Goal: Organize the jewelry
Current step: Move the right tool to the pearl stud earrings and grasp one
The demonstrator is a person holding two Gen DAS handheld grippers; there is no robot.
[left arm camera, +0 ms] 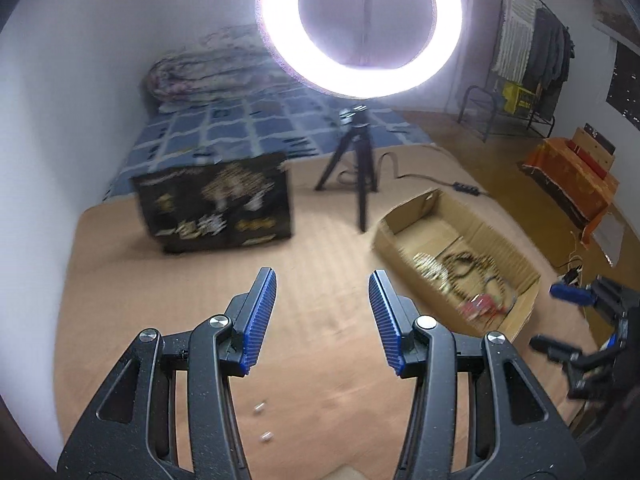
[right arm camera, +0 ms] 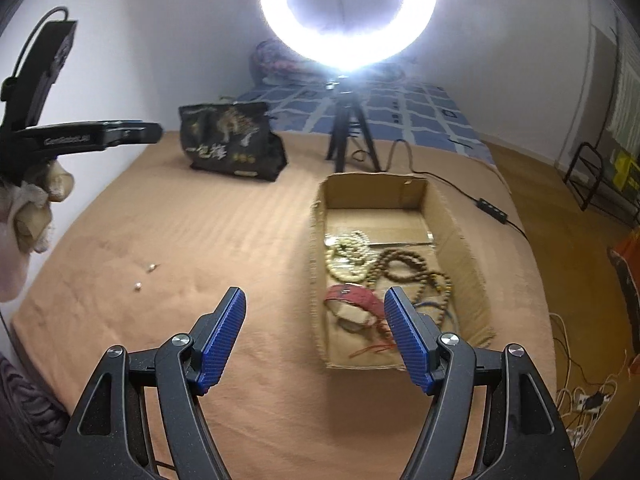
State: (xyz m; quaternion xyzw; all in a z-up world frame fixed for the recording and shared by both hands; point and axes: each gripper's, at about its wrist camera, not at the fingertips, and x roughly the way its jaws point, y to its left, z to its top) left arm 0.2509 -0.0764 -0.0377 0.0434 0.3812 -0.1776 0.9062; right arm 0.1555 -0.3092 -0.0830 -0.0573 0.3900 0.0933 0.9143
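A shallow cardboard box [right arm camera: 456, 232] lies on the tan bedcover and holds a pale bead necklace [right arm camera: 350, 258], a brown bead necklace [right arm camera: 402, 266] and a red band [right arm camera: 354, 298]. The box also shows in the left wrist view [left arm camera: 486, 226]. Two small silvery pieces [right arm camera: 145, 276] lie loose on the cover to the left; they also show low between the left fingers [left arm camera: 262, 420]. My left gripper [left arm camera: 322, 286] is open and empty above the cover. My right gripper [right arm camera: 316, 304] is open and empty just short of the box's near left corner.
A black printed bag [right arm camera: 232, 140] stands at the back left. A ring light [right arm camera: 346, 8] on a black tripod [right arm camera: 352, 136] stands behind the box, its cable [right arm camera: 492, 208] trailing right. A blue quilt [right arm camera: 420, 112] lies beyond. Floor and power strip [right arm camera: 588, 400] lie right.
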